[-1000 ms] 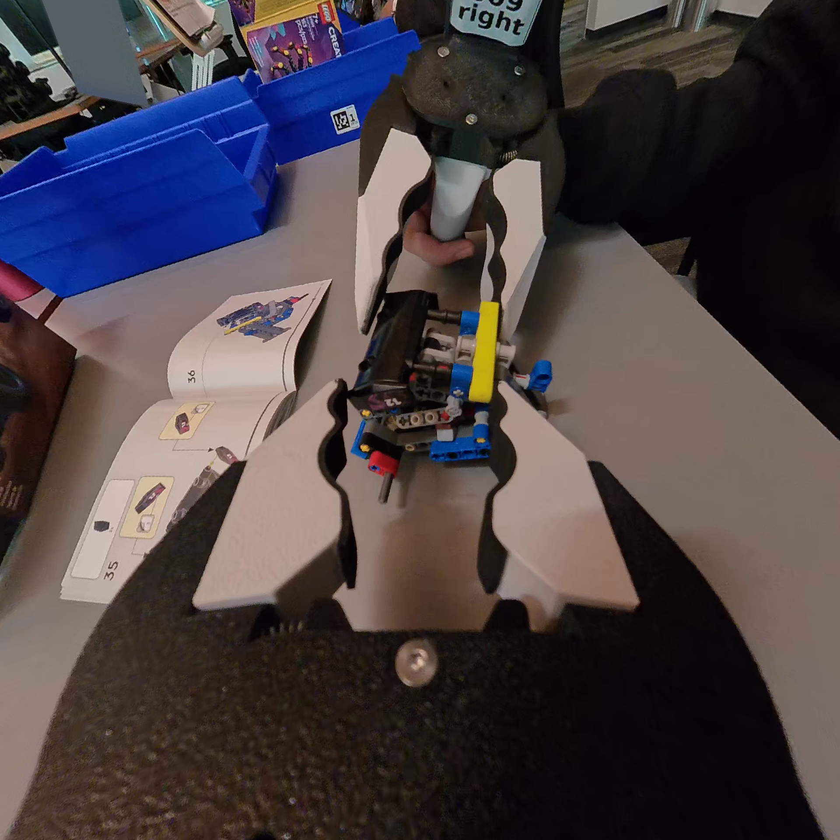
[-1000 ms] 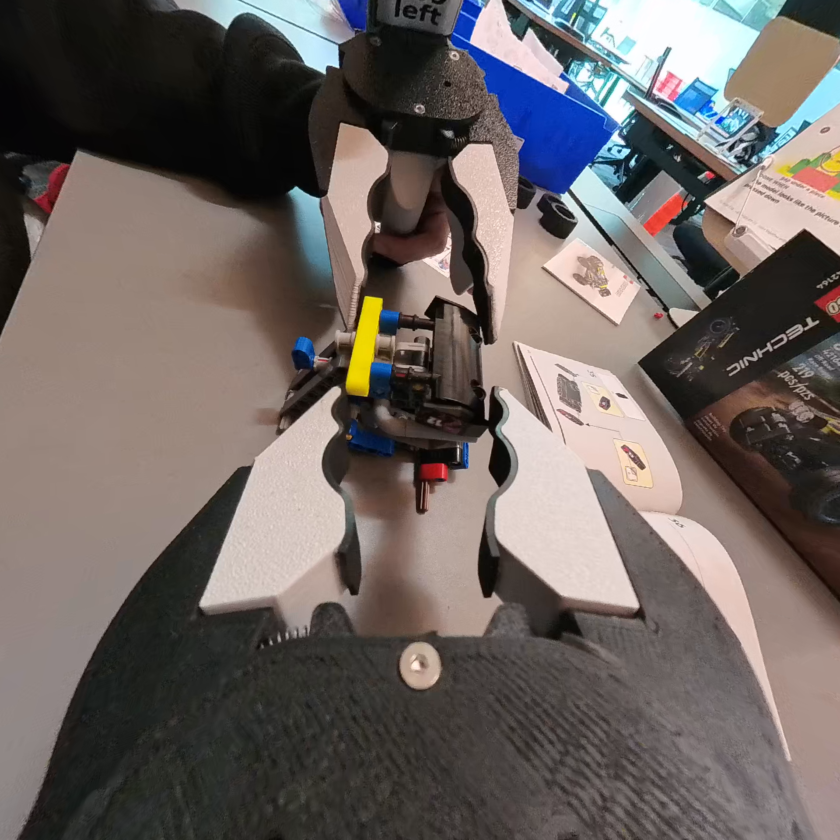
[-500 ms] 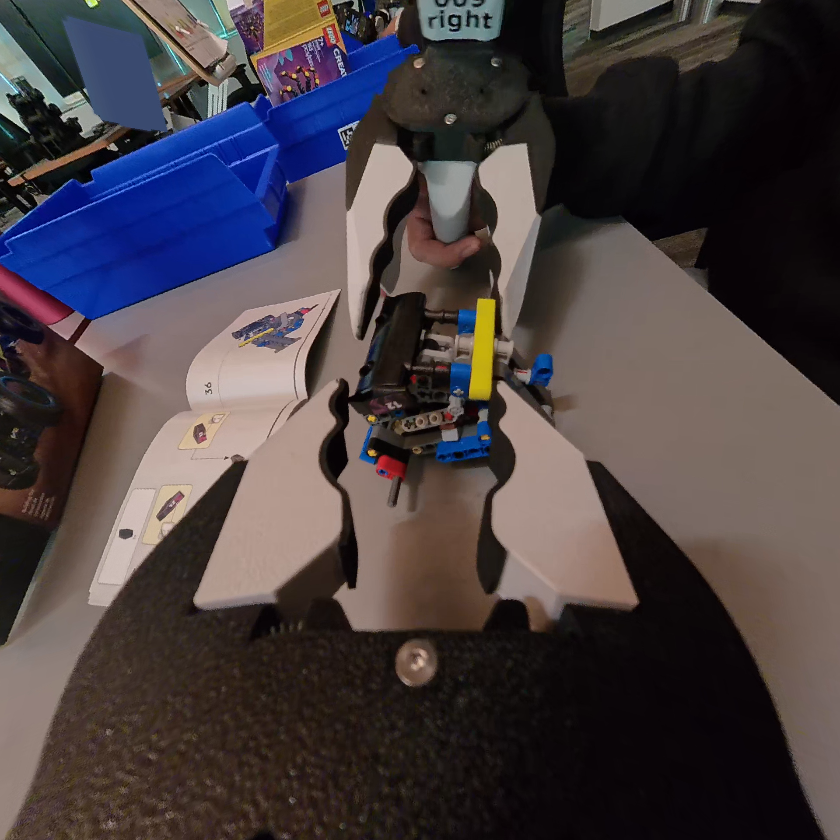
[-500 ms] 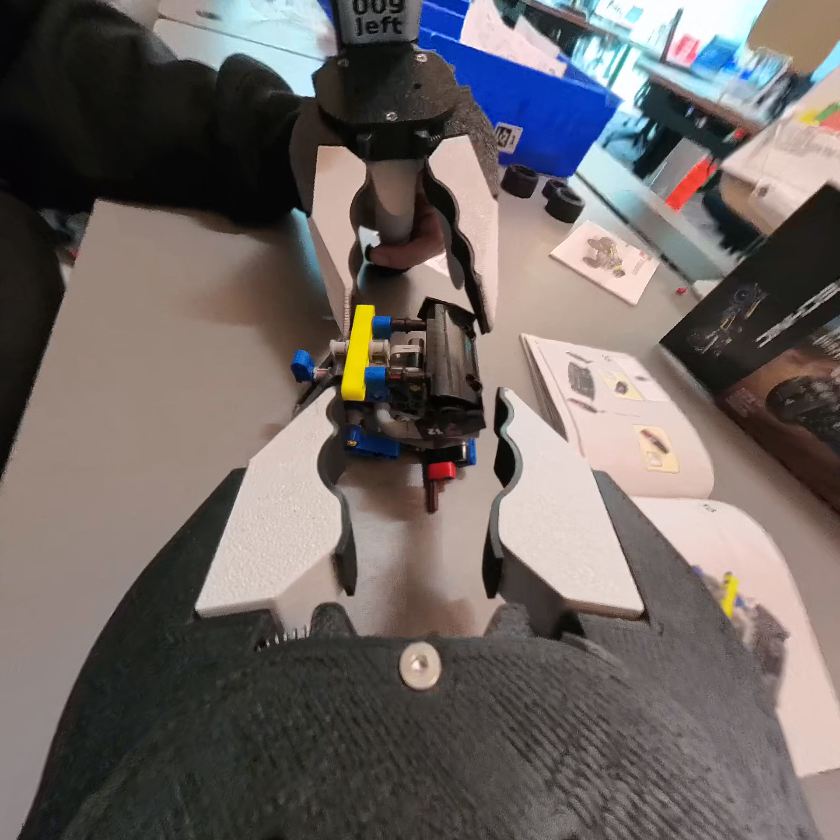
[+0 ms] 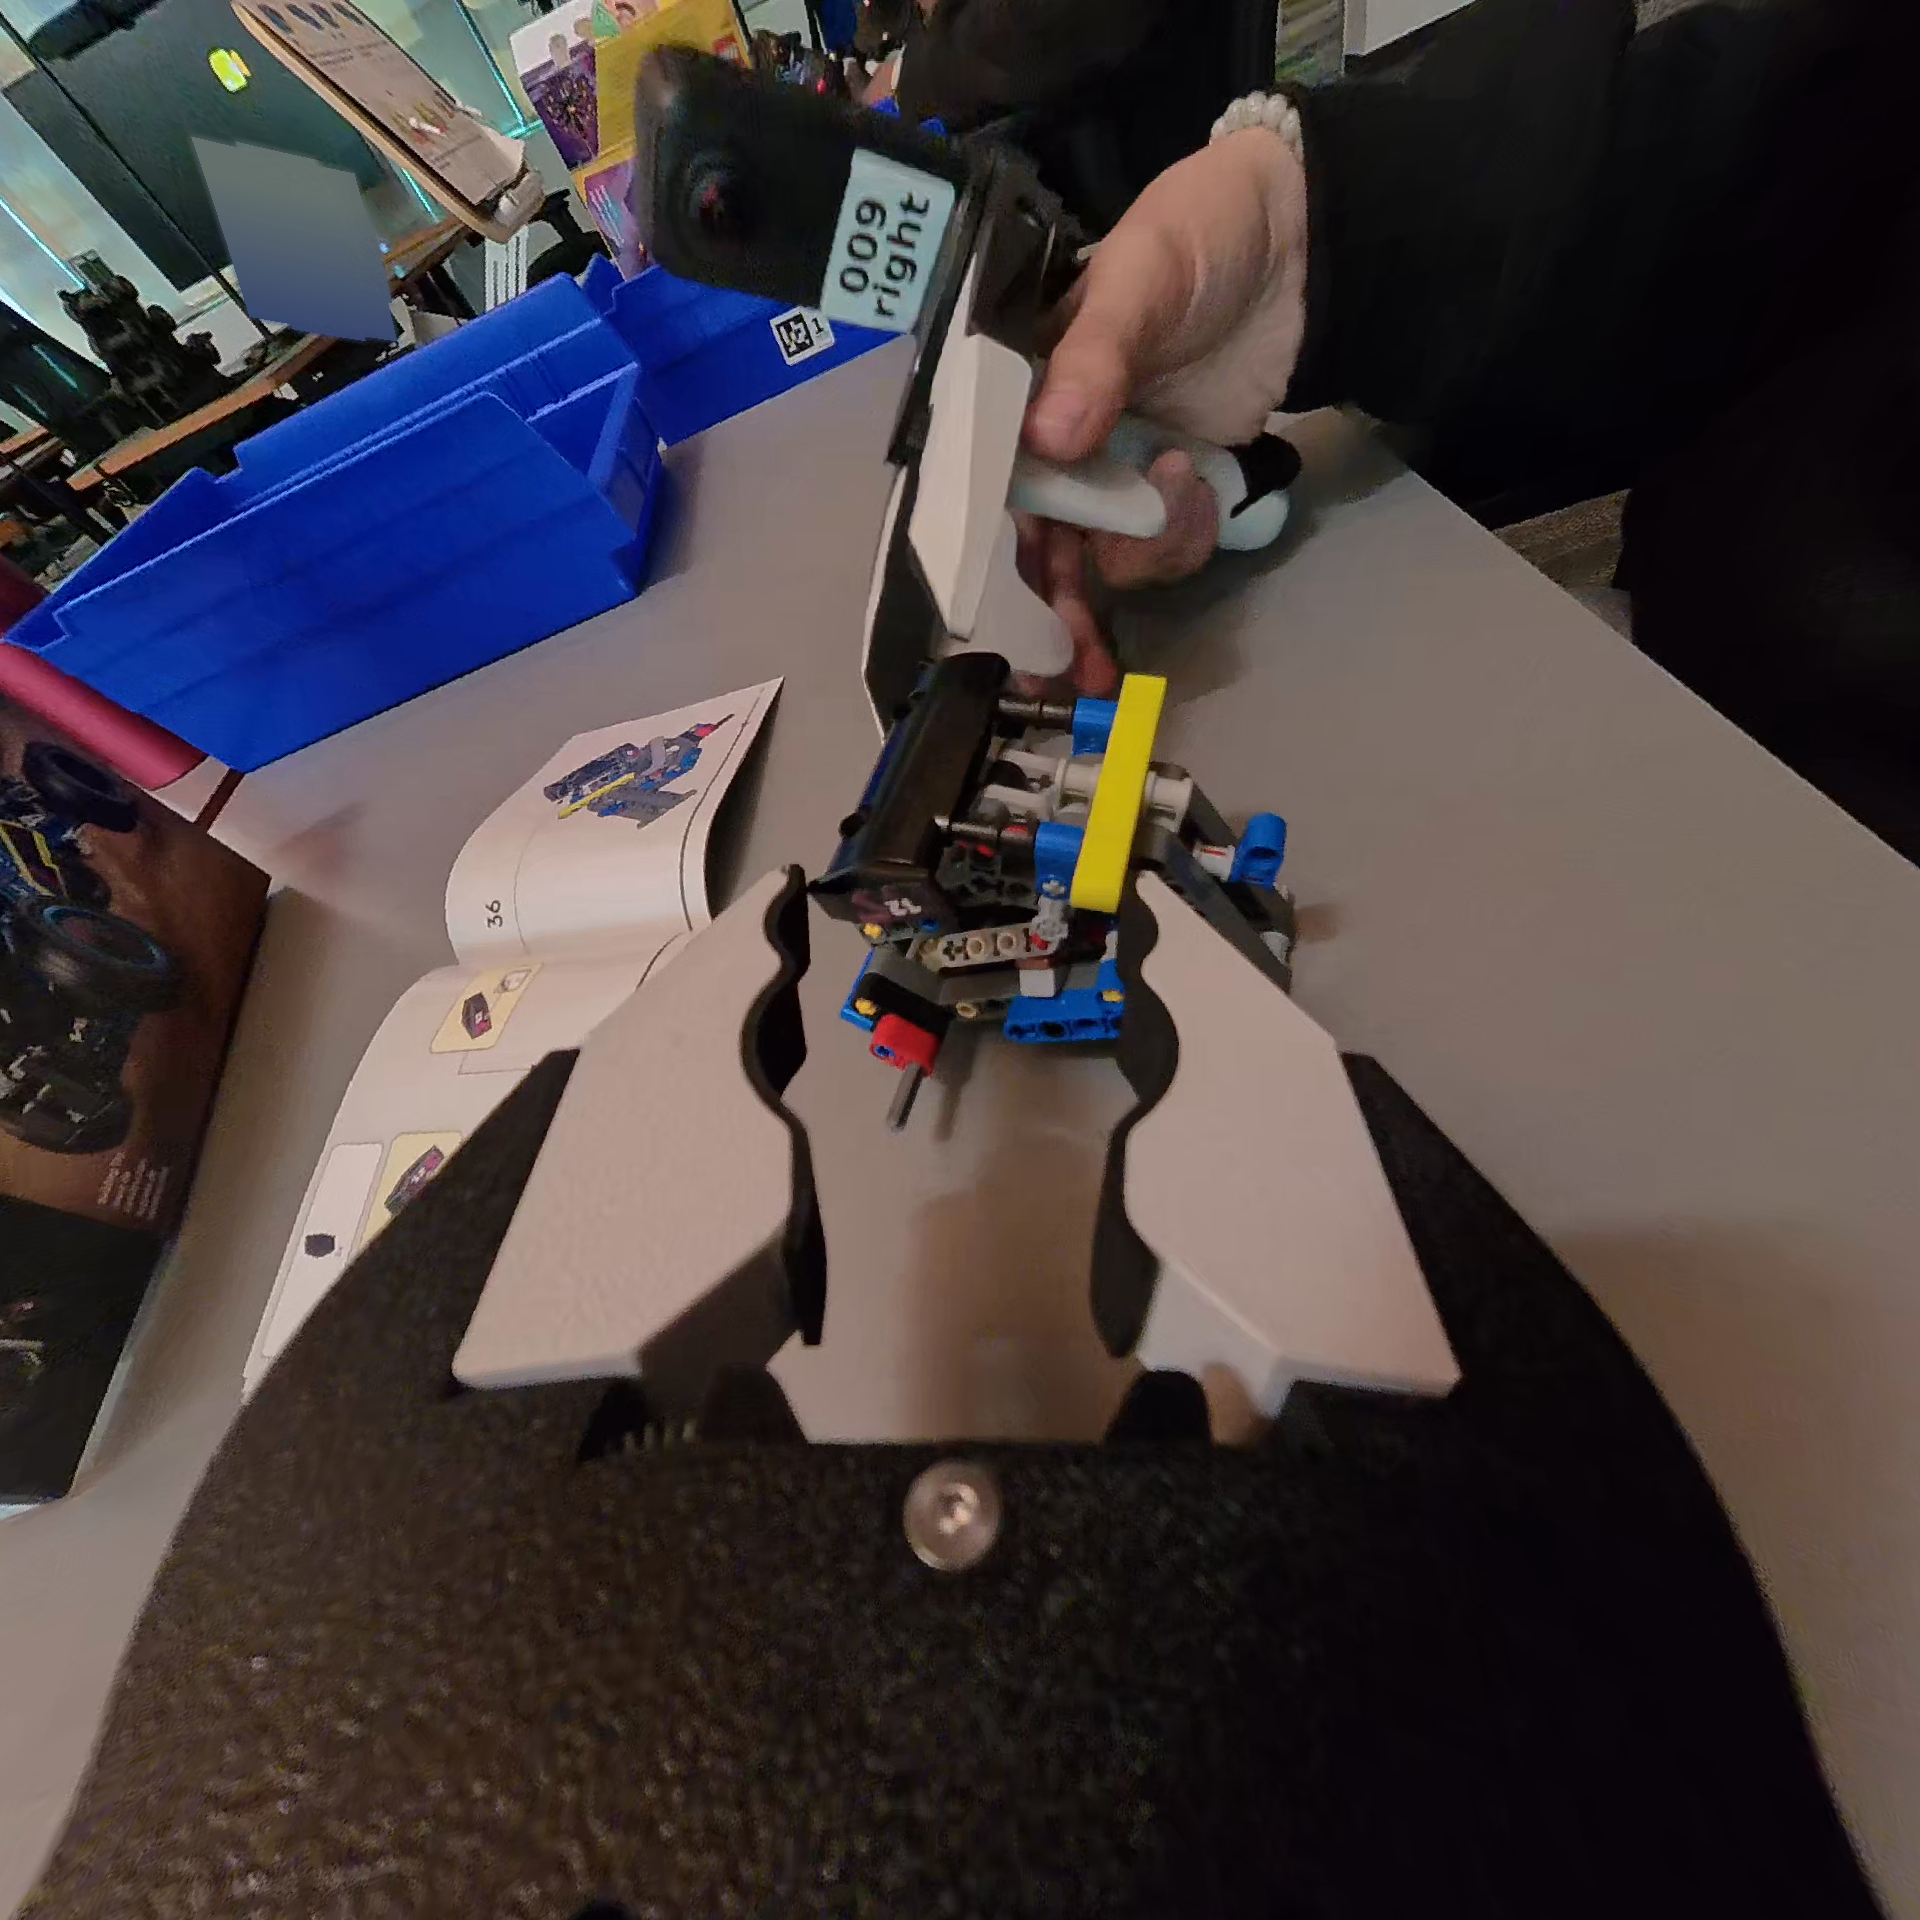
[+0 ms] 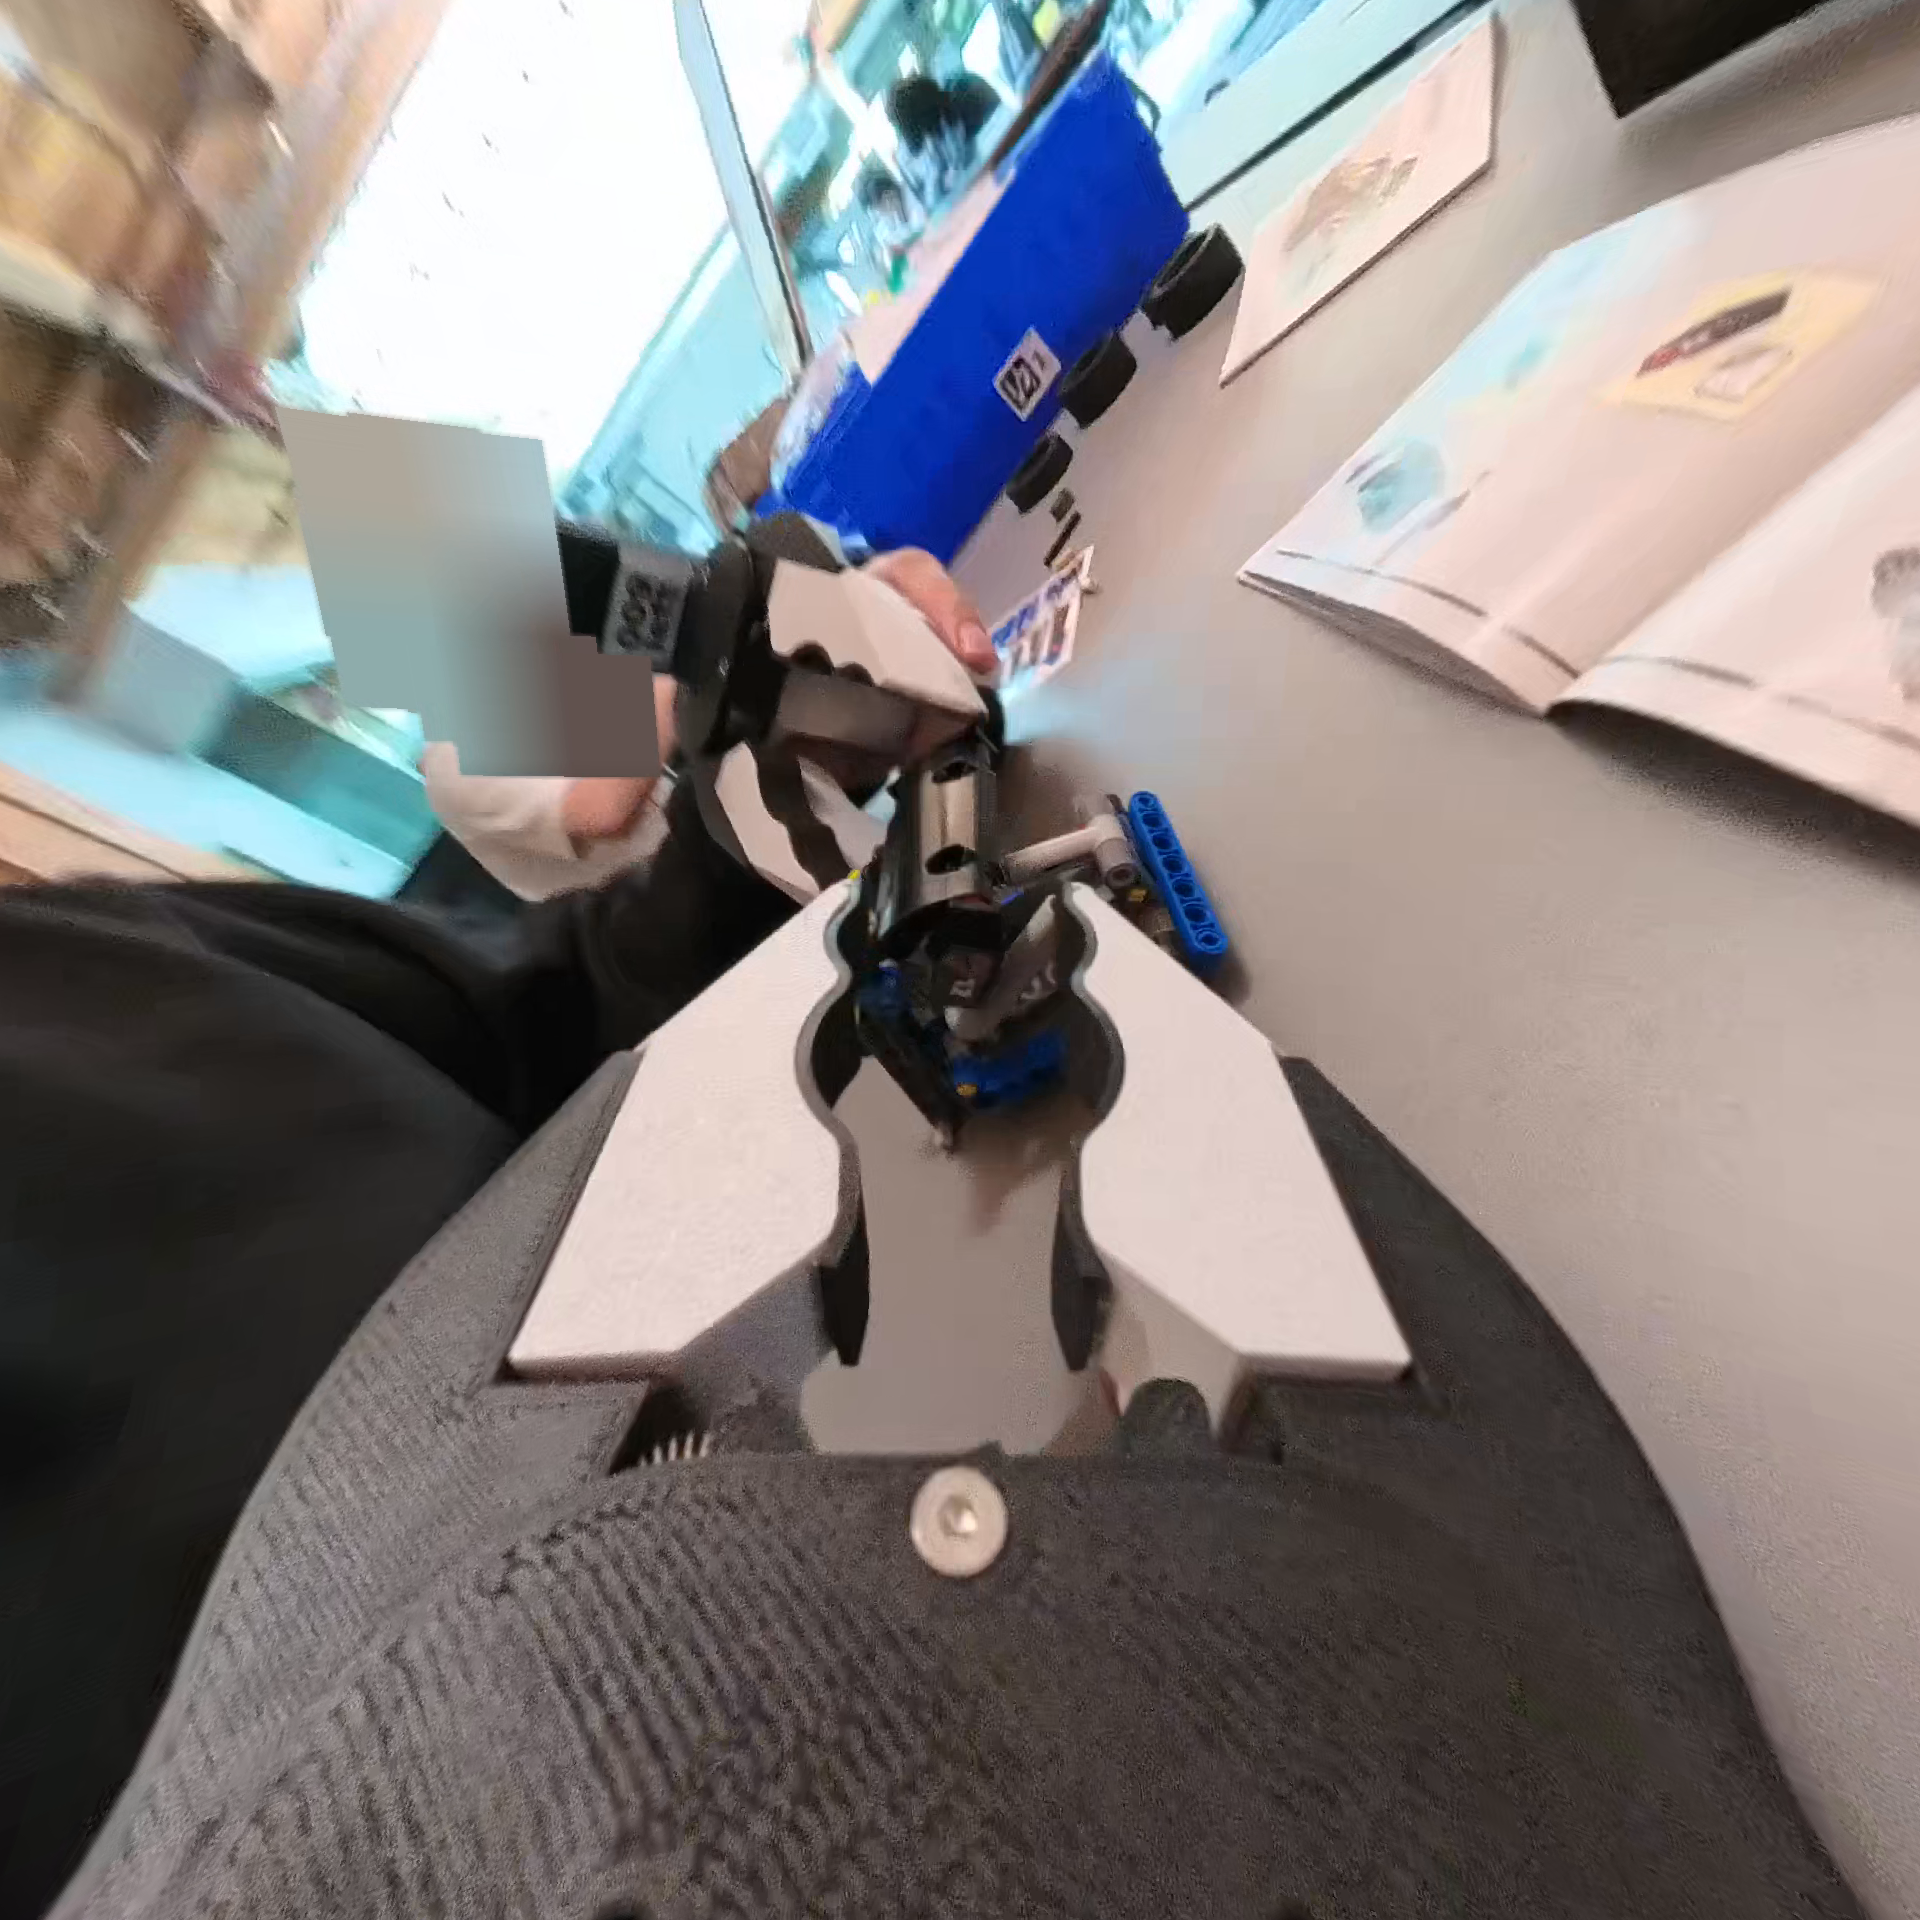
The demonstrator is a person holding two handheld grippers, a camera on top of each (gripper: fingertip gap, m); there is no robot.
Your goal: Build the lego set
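Observation:
A small brick model (image 5: pixel 997 862) with a black panel, a yellow beam (image 5: pixel 1117 790) and blue beams sits low over the grey table (image 5: pixel 1507 935). My left gripper (image 5: pixel 966 904) is shut on its near end, one tip on the black panel's corner and the other by the yellow beam. My right gripper (image 6: pixel 961 925) is rolled onto its side and shut on the model's (image 6: pixel 940 831) far black end. The right gripper also shows in the left wrist view (image 5: pixel 956 665), held by a hand. The left gripper shows in the right wrist view (image 6: pixel 920 774).
Blue bins (image 5: pixel 364 540) stand at the back left. An open instruction booklet (image 5: pixel 582 831) lies left of the model, and a dark product box (image 5: pixel 83 935) lies at the far left. Black wheels (image 6: pixel 1195 281) lie by a blue bin. A dark-sleeved arm reaches in from the right. My right fingertips sit around 4 cm from my left ones.
My right gripper opened wider, rolled onto its side and closed on the model's black end. My left gripper kept its hold and barely moved.

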